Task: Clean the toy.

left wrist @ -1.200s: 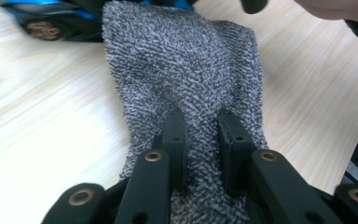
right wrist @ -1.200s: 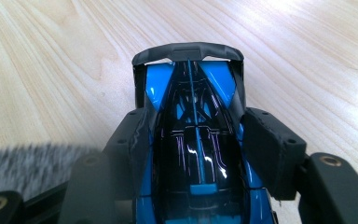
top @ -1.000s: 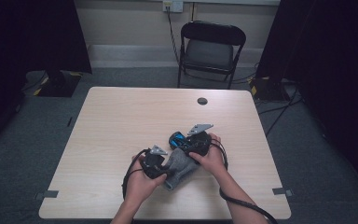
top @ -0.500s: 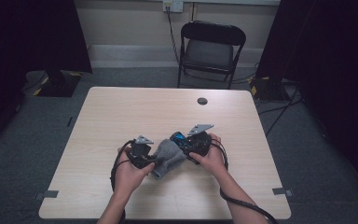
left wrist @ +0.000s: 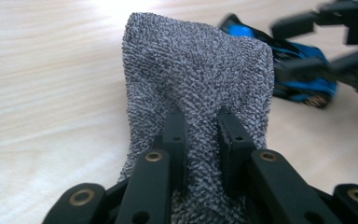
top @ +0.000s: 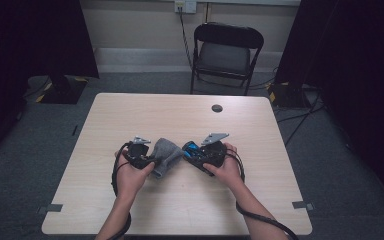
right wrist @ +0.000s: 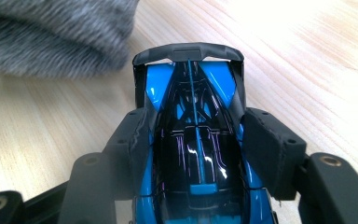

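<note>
While the left gripper [left wrist: 200,135] pinches the grey sock [left wrist: 198,70], its jaws are nearly closed. Right gripper [right wrist: 198,154] jaws, half open, clamp the blue toy car [right wrist: 191,116] on the table [top: 180,210].

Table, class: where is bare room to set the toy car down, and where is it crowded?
Free: the table between its far edge and the claws, except the dark round spot; also the near strip. Crowded: the middle, around the grey cloth and blue toy car.

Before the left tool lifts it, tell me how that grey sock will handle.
The grey sock will probably flop: its knit bunches and folds where the left tool pinches it. It looks light, so it should lift easily. The nubbly terry surface likely grips rather than slips, though loose fabric may drag on the table.
</note>
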`<state>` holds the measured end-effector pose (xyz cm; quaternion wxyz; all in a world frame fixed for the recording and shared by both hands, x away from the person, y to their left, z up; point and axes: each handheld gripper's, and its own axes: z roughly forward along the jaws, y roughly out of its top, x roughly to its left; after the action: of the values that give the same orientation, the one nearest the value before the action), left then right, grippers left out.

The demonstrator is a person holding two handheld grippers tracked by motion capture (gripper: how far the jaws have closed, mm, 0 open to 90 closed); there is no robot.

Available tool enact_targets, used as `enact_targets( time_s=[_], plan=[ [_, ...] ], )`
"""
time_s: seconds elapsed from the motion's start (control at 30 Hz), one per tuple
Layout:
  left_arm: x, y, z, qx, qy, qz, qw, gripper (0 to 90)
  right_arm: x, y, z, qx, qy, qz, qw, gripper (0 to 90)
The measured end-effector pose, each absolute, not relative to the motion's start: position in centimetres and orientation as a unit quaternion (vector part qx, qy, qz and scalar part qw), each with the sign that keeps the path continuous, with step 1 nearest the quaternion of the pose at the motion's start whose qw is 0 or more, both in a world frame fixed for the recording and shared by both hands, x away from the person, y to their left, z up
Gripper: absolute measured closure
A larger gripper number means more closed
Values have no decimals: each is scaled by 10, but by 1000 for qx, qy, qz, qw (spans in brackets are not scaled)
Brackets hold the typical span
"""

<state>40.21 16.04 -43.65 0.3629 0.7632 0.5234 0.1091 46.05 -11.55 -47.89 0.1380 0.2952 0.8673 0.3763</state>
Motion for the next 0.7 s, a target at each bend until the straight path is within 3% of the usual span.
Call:
enact_targets(
  time_s=[0.23, 0.7],
  plan=[
    [417, 161, -449, 752, 547, 132, 344, 761, 460, -116, -479, 296, 867, 377, 138, 419],
    [416, 137, -470, 788, 523, 132, 298, 755, 460, -116, -479, 295, 867, 378, 140, 419]
  ],
)
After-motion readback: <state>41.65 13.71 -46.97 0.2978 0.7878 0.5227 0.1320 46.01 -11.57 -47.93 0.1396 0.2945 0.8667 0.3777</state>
